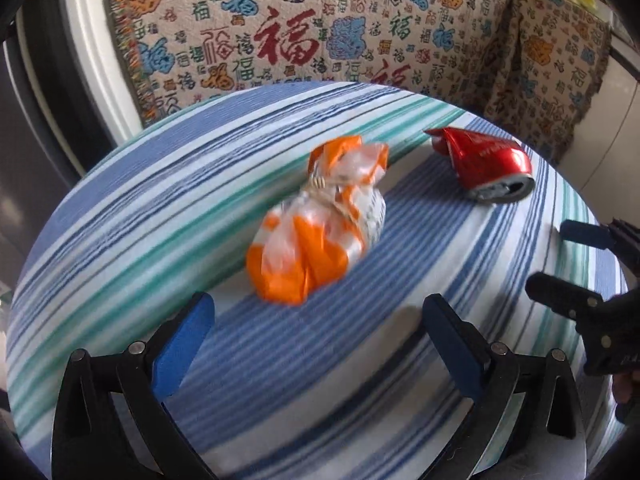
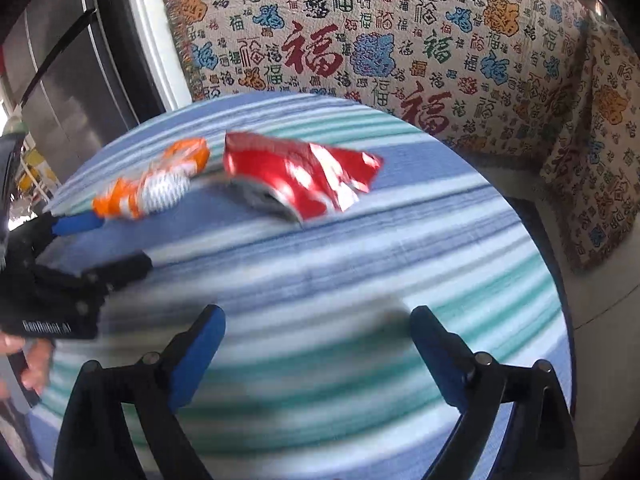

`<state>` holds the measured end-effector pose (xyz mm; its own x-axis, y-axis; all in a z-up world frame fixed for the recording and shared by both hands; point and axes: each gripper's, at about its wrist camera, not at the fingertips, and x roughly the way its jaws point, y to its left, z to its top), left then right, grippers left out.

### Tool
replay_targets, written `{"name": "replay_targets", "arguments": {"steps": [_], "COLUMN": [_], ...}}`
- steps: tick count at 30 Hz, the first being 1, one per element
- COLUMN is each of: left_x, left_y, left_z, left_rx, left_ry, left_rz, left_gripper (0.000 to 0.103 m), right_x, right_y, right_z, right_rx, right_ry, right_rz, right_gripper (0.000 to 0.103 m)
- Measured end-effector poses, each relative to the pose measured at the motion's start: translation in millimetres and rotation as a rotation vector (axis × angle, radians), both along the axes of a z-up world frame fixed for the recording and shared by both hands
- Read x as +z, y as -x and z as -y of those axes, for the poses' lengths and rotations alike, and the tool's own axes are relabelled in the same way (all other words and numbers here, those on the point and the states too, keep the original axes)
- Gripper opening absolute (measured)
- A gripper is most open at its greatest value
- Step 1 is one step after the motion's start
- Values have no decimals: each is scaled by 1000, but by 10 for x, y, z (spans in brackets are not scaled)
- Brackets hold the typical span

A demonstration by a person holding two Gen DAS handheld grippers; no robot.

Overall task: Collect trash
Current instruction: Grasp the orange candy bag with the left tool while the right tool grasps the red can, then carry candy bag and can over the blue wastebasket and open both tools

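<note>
An orange and white crumpled plastic bag lies on the striped round table, just ahead of my open, empty left gripper. A crushed red can lies farther right. In the right wrist view the can is ahead and the bag to its left. My right gripper is open and empty, short of the can. It also shows in the left wrist view; the left gripper shows in the right wrist view, near the bag.
A sofa with a patterned throw stands behind the table. A dark cabinet is at the left. The table's edge curves close on all sides.
</note>
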<state>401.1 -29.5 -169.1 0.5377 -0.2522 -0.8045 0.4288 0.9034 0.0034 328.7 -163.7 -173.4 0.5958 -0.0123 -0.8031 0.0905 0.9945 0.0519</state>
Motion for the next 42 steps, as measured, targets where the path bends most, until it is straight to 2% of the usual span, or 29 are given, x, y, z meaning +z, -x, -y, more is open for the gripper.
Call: {"name": "replay_targets", "arguments": {"steps": [4,5,7,10,13,16,17,18,19,20,23,28,35,42], "left_x": [18,21,25,32,39,49,56,62,71,73,82,121,209,536], "left_y": [-161,-196,-243,-295,-311,-310,-306,-298,-294,-292,-276,-134,350,1032], "left_z": [70,86,114,139,145,150,156,163,165,164,142,66,17,365], "left_rx": [-20,-23,-27,-43,-45,-50,-52,-53,-54,-59,-59,-36,-55,-146], "left_ry": [34,46,57,82,100,99,96,92,88,92,99,118,137,159], "left_rz": [0,-2,-1,-4,-4,6,12,17,26,26,33,57,42,55], "left_gripper": [102,102,102,101,97,87,80,68,61,60,58,57,57,57], "right_x": [131,157,221,336,397,334,289,256,231,251,383,608,809,960], "right_y": [-198,-222,-233,-282,-403,-592,-645,-677,-703,-716,-701,-475,128,796], "right_z": [98,112,83,-36,-182,-337,-384,-410,-420,-408,-305,-159,39,412], "right_rx": [-95,-104,-77,80,256,417,461,494,513,506,441,359,361,324], "right_ry": [-109,-115,-56,104,219,315,361,392,416,413,338,253,195,120], "right_rz": [66,74,97,141,146,81,57,38,17,19,23,26,13,9], "right_gripper": [97,97,97,97,97,97,91,77,54,46,42,41,41,41]}}
